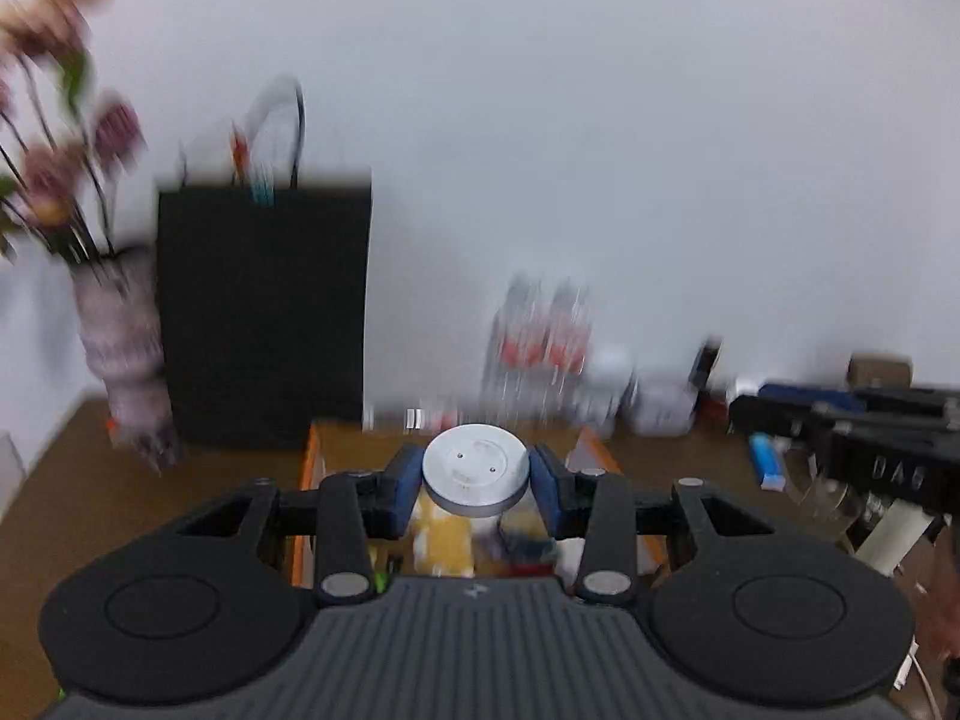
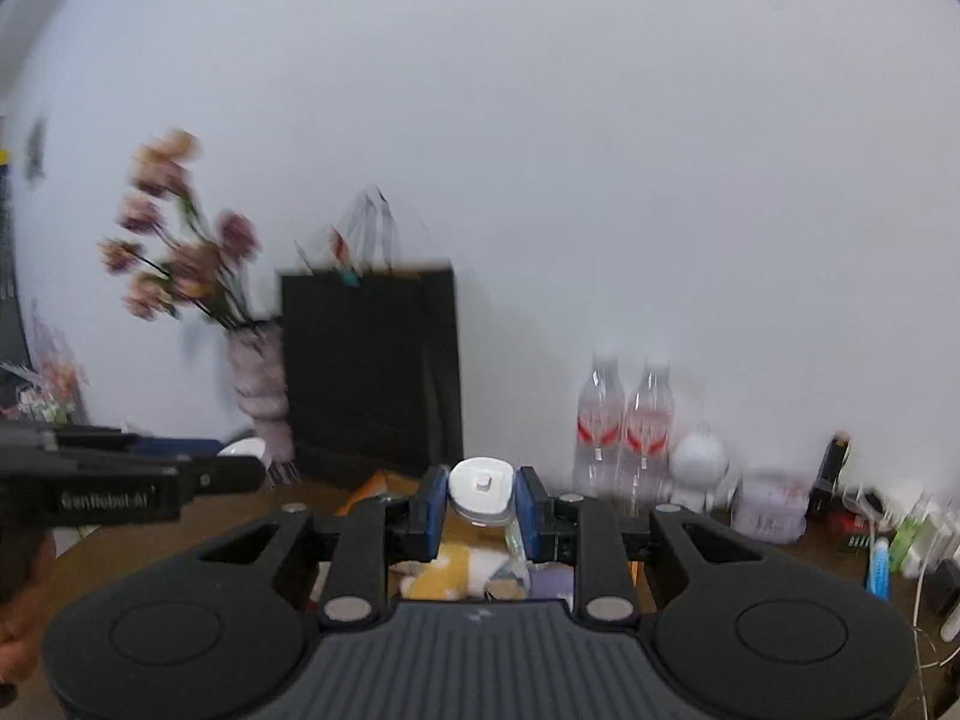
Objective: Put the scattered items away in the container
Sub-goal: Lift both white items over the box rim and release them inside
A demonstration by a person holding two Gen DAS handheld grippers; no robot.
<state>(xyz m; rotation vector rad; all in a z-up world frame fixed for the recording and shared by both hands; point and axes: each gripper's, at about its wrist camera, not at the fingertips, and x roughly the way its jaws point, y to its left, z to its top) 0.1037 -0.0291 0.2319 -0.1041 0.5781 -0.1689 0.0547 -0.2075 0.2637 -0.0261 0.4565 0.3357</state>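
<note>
Left wrist view shows the left gripper [image 1: 475,483] clamped on a white disc [image 1: 475,467], the right gripper [image 2: 482,504] clamped on a white cap [image 2: 482,485]; either could slip above the orange bin [image 1: 309,480].

A lived-in room at home, by the look of it: a brown wooden table [image 2: 138,546] pushed against a plain white wall [image 2: 600,180]. The black paper gift bag [image 2: 372,360] stands at the wall; just left of it a pale vase [image 2: 258,384] of pink flowers [image 2: 174,240]. Right of the bag, two water bottles [image 2: 624,420], then a small white figurine [image 2: 699,462], then chargers and cables [image 2: 924,546] cluttering the far right.
</note>
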